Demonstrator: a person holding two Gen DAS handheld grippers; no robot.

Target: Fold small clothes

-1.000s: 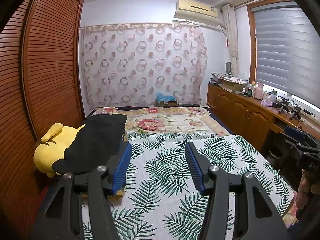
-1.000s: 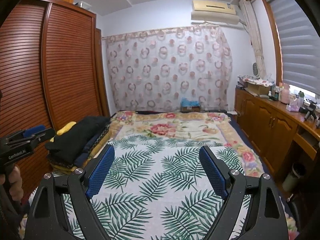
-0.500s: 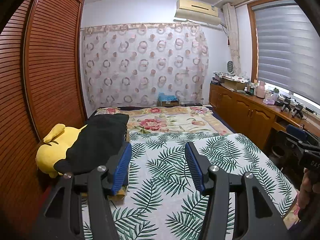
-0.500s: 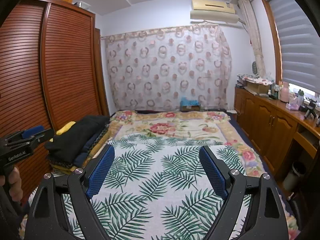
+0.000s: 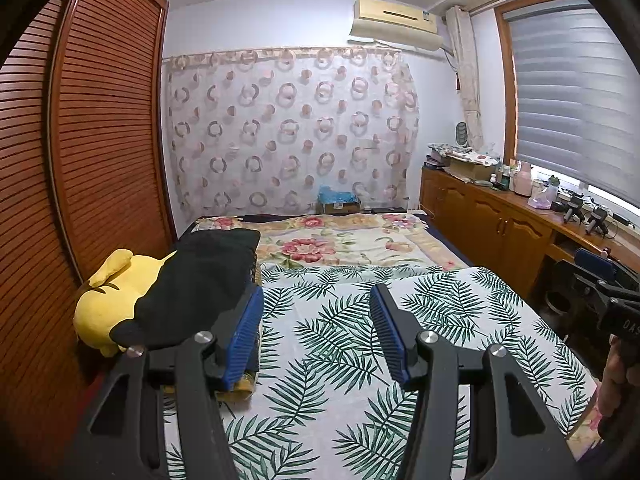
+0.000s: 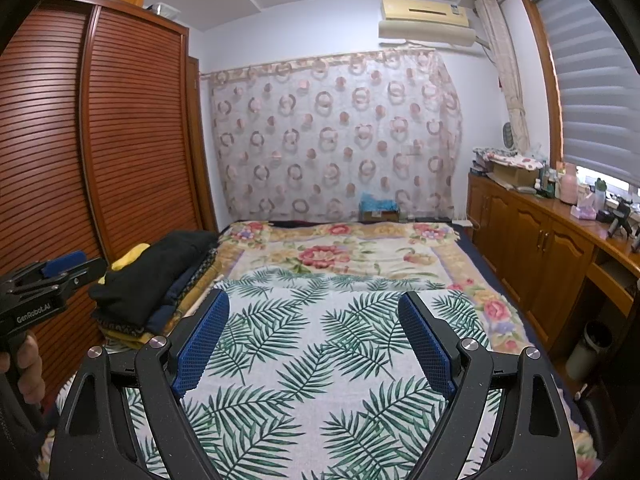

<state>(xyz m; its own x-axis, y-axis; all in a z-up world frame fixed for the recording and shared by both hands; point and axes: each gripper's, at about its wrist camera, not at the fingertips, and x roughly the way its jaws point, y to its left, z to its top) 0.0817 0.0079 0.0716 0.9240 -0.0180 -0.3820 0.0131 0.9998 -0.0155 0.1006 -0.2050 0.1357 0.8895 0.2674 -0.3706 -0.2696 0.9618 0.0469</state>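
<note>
A stack of folded clothes with a black garment [image 5: 192,280] on top lies at the left edge of the bed, partly over a yellow plush toy [image 5: 108,300]; it also shows in the right wrist view [image 6: 156,276]. My left gripper [image 5: 316,320] is open and empty above the palm-leaf sheet [image 5: 360,360], just right of the stack. My right gripper [image 6: 314,328] is open and empty over the same sheet [image 6: 312,360]. The left gripper's side shows at the left in the right wrist view [image 6: 44,284].
A floral blanket [image 6: 340,252] covers the far half of the bed. A slatted wooden wardrobe [image 5: 80,160] stands along the left. A wooden cabinet [image 6: 540,248] with clutter runs along the right under the window. A patterned curtain [image 6: 336,140] hangs behind.
Both grippers stay open and nearly still. The left wrist view has drifted slightly, nothing has been taken or let go.
</note>
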